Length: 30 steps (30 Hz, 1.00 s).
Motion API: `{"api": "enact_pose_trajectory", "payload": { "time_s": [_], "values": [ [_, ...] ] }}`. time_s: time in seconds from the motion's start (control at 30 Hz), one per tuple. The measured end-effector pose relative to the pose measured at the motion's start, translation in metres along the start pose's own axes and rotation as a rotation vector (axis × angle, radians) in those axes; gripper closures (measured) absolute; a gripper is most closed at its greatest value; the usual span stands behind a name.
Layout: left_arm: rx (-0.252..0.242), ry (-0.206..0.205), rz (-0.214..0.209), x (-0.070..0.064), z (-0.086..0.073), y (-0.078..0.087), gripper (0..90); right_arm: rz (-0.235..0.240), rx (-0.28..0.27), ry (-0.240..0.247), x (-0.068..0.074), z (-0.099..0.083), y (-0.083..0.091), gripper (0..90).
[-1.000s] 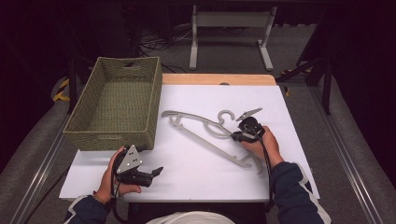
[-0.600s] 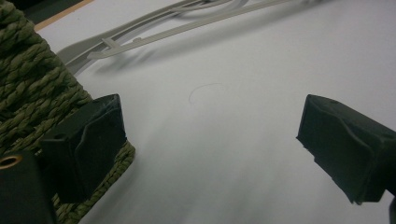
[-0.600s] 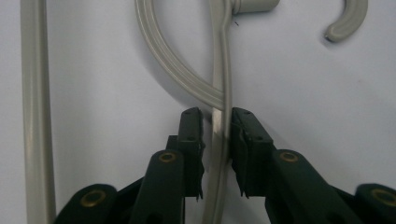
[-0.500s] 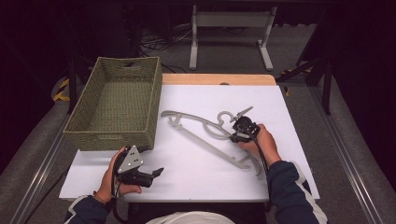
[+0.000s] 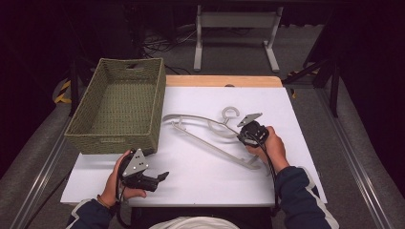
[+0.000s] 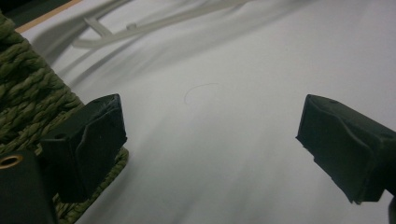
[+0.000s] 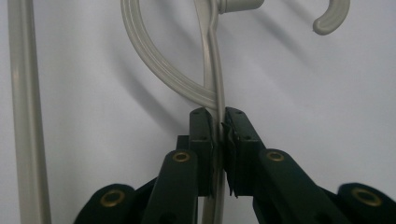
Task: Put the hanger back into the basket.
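1. Hanger first: a pale grey plastic clothes hanger (image 5: 210, 136) lies flat on the white table sheet (image 5: 200, 176), near the middle and just right of the basket, its hook pointing away from the person.
2. At the far left stands an olive-green woven rectangular basket (image 5: 117, 107) with nothing visible inside it; its near corner is just beside the left gripper.
3. The left gripper (image 5: 160, 177) rests low on the sheet by that corner, held in the person's left hand (image 5: 117, 183). In the left gripper view its jaws stand wide apart with bare sheet between them, gripping nothing.
4. To the right, the right gripper (image 7: 218, 135) has its jaws pressed together on the hanger's thin arm, just below where the curved neck joins it. The right hand (image 5: 272, 145) holds it low over the sheet.
5. Risk, as I judge it: the grip is on a narrow, smooth bar away from the hanger's middle, so on lifting, the long free end could swing down, twist in the jaws or slip out.
6. If carried towards the basket, that trailing end could catch the rim.
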State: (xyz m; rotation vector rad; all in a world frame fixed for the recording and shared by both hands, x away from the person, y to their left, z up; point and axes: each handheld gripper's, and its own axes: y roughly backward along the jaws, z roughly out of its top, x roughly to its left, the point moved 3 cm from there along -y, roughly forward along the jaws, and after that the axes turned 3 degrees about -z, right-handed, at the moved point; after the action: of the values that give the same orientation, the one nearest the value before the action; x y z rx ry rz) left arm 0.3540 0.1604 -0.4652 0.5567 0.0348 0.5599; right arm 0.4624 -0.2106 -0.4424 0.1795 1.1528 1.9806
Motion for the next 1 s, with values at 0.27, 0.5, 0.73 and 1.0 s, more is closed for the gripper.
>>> {"api": "enact_pose_trajectory", "payload": {
  "time_s": [0.27,0.5,0.73,1.0],
  "values": [
    [-0.020,-0.010,0.021,0.001,0.001,0.005,7.9,-0.058,-0.121,-0.012,-0.007,0.006,0.024,82.5],
    [-0.033,-0.017,0.031,0.001,0.002,0.008,7.9,-0.074,-0.187,-0.019,-0.010,0.008,0.040,82.4],
    [-0.047,-0.013,0.042,0.002,0.004,0.012,8.2,-0.044,-0.208,0.108,-0.008,0.005,0.054,82.3],
    [-0.098,-0.016,0.094,0.002,0.014,0.029,9.1,-0.029,-0.231,0.192,-0.006,-0.007,0.068,82.3]
  ]
}}
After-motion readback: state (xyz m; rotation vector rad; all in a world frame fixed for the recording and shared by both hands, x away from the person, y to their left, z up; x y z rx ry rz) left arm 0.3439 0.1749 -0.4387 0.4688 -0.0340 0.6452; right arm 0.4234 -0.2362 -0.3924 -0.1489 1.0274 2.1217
